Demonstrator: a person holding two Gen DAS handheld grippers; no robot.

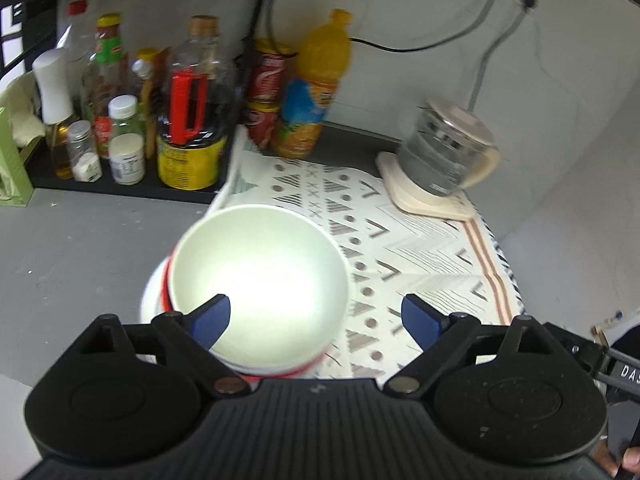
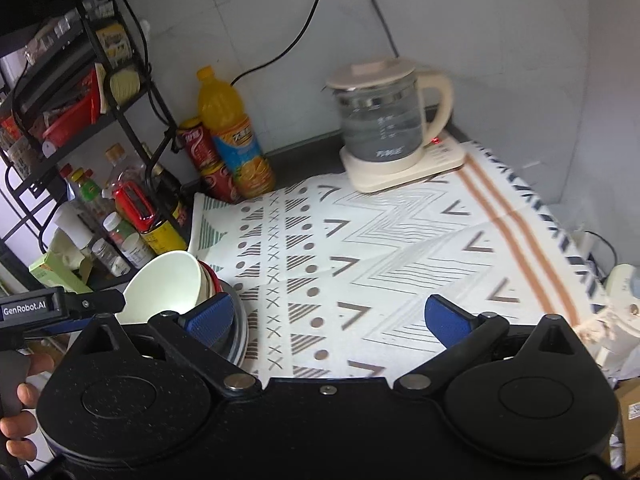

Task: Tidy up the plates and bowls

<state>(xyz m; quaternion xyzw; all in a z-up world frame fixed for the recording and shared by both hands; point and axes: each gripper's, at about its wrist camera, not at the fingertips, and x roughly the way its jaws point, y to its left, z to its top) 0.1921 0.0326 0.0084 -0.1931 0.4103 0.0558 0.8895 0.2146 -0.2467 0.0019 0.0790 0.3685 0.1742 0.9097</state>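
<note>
A white bowl (image 1: 260, 276) tops a stack of bowls with red rims, standing on a plate at the left edge of the patterned cloth (image 1: 420, 240). My left gripper (image 1: 316, 320) hovers just above the stack, open wide; its left pad overlaps the bowl's rim in the picture without pinching it. In the right wrist view the same bowl stack (image 2: 168, 284) rests on a dark-rimmed plate (image 2: 240, 328) at the lower left. My right gripper (image 2: 330, 318) stands open over the bare cloth (image 2: 400, 248), right of the stack, holding nothing.
A black rack (image 1: 132, 188) with several bottles and jars stands at the back left. An orange juice bottle (image 1: 316, 88) and red cans (image 1: 264, 92) sit by the wall. A glass kettle (image 2: 384, 124) on its cream base occupies the back right corner. A hand (image 2: 20, 420) holds the left gripper's handle.
</note>
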